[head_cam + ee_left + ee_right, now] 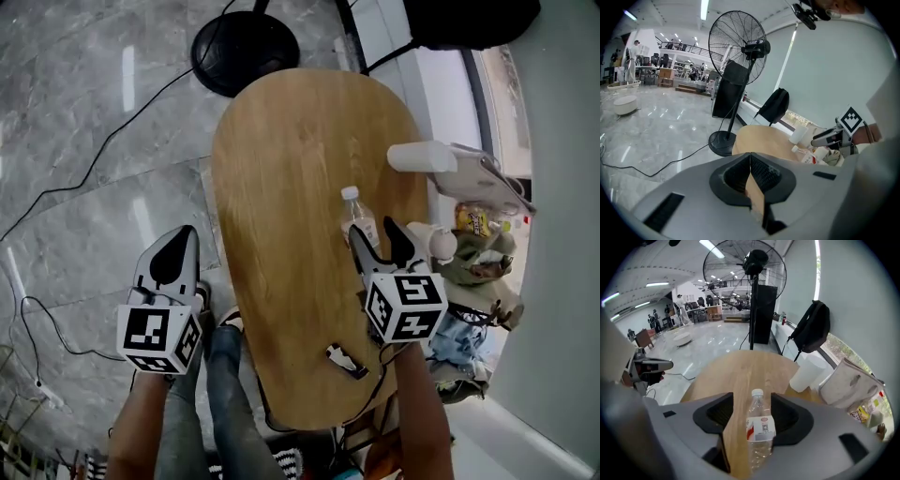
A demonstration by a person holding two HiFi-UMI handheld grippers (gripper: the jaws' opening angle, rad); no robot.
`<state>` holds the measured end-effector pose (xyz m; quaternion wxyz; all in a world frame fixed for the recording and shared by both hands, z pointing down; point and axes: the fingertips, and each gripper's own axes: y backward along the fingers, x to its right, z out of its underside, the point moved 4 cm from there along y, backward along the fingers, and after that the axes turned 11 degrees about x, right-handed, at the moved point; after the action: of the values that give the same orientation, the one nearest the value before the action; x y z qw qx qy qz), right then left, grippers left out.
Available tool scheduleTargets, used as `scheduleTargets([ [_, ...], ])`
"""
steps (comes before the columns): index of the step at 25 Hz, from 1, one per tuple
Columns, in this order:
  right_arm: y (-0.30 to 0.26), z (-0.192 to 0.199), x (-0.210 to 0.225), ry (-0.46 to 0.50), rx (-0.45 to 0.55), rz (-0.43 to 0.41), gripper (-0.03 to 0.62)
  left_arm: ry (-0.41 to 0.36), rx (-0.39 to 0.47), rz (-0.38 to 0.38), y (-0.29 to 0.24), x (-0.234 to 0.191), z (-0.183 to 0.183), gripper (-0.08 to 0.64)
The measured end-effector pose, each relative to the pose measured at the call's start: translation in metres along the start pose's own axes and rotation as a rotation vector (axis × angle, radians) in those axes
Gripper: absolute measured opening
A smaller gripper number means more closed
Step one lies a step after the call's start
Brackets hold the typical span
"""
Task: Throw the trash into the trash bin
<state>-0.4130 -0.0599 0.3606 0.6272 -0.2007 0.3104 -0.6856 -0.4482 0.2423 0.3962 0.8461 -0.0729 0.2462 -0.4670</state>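
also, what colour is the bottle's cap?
White cap on the clear plastic bottle; shows best in the right gripper view.

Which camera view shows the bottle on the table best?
The right gripper view: the bottle stands close between the open jaws, cap and label plain. The head view shows it from above, small, its lower part behind the right gripper. The left gripper view does not show it clearly.
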Motion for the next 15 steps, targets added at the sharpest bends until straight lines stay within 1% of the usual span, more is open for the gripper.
scheduleTargets([
  [3,-0.013,0.001,0.0,0.064,-0.051,-0.024,0.256,0.018,-0.008,-0.015,0.0,-0.006,0.006,0.018],
  [8,-0.041,0.002,0.001,0.13,-0.133,-0.066,0.256,0.035,-0.021,-0.015,-0.002,-0.01,0.012,0.018],
  [10,-0.052,0.002,0.002,0.145,-0.157,-0.085,0.256,0.04,-0.023,-0.012,-0.004,-0.011,0.014,0.018],
  [15,-0.076,0.006,0.009,0.176,-0.219,-0.097,0.252,0.049,-0.021,-0.01,-0.008,-0.015,0.016,0.018],
])
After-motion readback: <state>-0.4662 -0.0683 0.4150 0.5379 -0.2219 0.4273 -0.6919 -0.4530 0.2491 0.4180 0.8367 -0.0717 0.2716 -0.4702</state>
